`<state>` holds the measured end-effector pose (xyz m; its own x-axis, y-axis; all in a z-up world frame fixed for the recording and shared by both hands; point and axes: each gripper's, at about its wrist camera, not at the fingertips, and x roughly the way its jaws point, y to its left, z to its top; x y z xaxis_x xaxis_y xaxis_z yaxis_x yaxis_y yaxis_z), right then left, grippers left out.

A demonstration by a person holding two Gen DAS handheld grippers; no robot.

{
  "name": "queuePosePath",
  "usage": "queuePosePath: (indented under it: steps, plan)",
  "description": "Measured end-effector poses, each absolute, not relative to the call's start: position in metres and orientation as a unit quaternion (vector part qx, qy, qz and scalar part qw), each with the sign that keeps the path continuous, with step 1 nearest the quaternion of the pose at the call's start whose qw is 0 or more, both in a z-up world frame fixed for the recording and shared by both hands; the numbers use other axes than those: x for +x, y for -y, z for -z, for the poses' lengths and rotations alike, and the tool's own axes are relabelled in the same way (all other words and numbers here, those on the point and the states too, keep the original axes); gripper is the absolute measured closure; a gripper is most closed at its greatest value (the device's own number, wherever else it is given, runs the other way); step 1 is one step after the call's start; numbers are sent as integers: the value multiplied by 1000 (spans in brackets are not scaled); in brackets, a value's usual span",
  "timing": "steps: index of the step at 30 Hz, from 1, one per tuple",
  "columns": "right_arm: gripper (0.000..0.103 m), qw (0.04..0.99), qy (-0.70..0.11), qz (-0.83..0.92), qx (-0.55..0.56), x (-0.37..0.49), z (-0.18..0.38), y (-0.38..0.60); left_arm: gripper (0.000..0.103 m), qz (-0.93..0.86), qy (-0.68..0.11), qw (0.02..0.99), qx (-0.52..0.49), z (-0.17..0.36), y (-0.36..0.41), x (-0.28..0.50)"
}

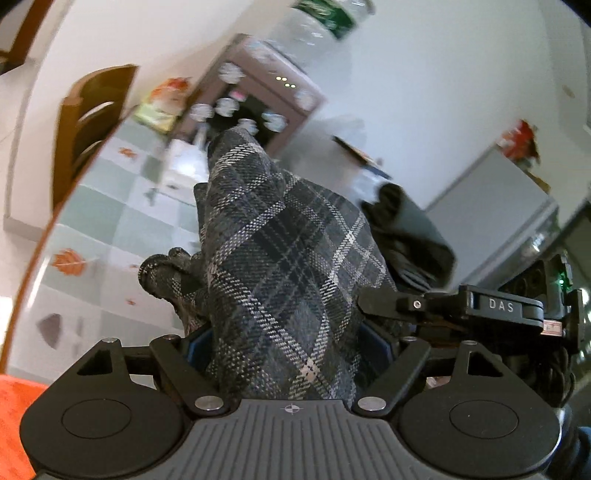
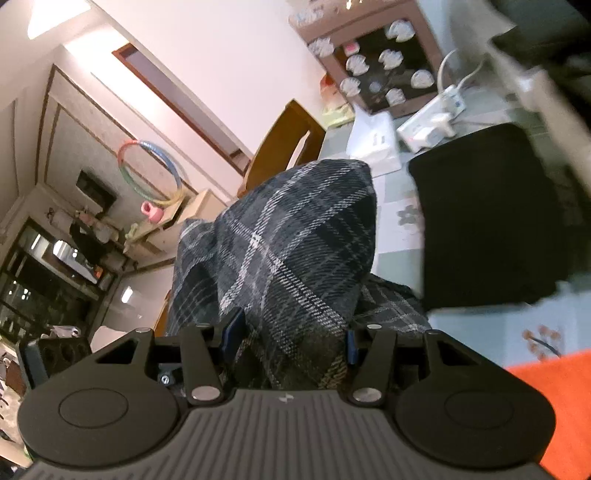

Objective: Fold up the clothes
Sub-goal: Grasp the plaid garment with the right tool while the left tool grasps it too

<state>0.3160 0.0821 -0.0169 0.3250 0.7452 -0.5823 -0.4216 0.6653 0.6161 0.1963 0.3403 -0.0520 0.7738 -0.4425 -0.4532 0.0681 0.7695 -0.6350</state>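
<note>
"DAS" lettering beside plaid cloth

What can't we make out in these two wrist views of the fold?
- Left gripper pads: left wrist view, plaid cloth bunched between the fingers covers them.
- Right gripper pads: right wrist view, the same plaid cloth covers them.
- What garment the cloth is: only bunched folds show in both views.
- Bottle top: left wrist view, blurred and cut off by the upper edge.
- Black cloth on the table: right wrist view, blurred, its far edge unclear.
</note>
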Motion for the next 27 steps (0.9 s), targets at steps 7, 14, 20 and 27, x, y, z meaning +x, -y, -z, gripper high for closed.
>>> queuePosePath:
  steps: [7,14,20,27]
  plan:
    - [43,801,-457,-350,164,263,44,-21,20,156,-362,872,-289,92,-287,175]
    - [43,777,-507,-342,152,225,124,2,20,125,-434,855,-257,151,-263,151]
    - [34,781,-491,-361,136,208,121,6,18,91,-404,870,-268,136,-274,130]
    - [36,787,-472,-379,120,217,100,-3,17,90,-368,885,-270,105,-276,140]
